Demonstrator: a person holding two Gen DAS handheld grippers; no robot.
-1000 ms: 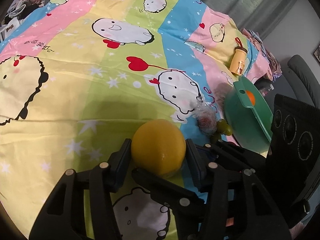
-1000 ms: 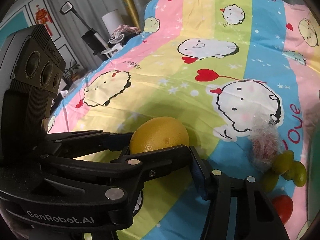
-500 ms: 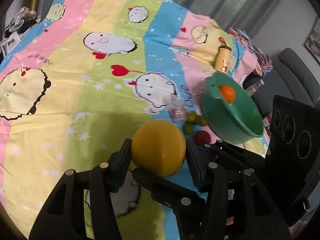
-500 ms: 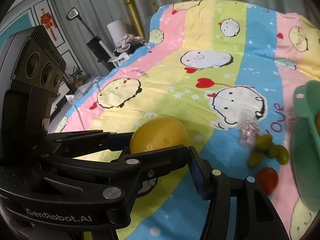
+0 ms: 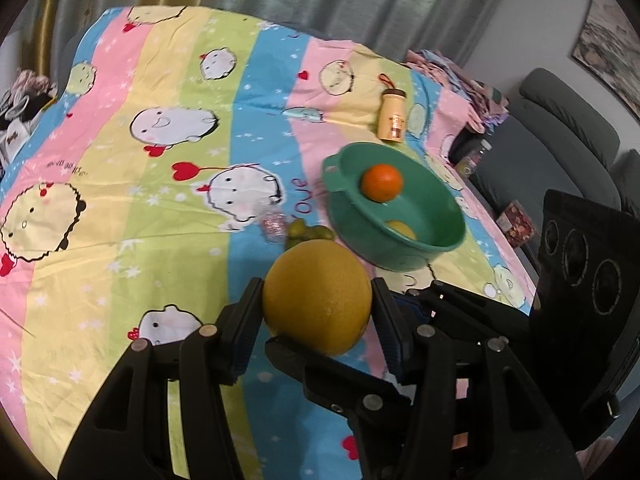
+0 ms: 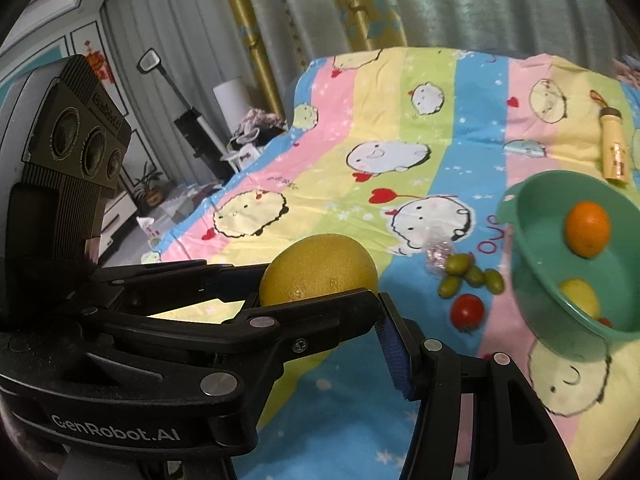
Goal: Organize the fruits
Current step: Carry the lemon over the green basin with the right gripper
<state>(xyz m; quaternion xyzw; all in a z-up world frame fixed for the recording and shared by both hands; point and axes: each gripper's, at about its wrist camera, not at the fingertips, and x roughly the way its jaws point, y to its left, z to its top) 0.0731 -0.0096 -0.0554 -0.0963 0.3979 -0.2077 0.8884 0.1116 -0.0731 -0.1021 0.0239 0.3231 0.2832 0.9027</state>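
While pinching big yellow citrus (image 5: 317, 296) above bed (image 5: 120, 208), left gripper (image 5: 316, 300) clamped on both sides. Right gripper (image 6: 316, 320) spread, empty. Green bowl (image 5: 436, 236) nearby with orange (image 5: 381, 182) inside; green grapes (image 6: 470, 274) and tomato (image 6: 467, 310) beside bowl.

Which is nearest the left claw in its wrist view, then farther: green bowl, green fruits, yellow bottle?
1. Green fruits, just beyond the claw.
2. Green bowl, ahead to the right.
3. Yellow bottle, lying behind the bowl.

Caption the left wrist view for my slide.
Left gripper holds a large yellow citrus above the cartoon bedsheet, near the green bowl.
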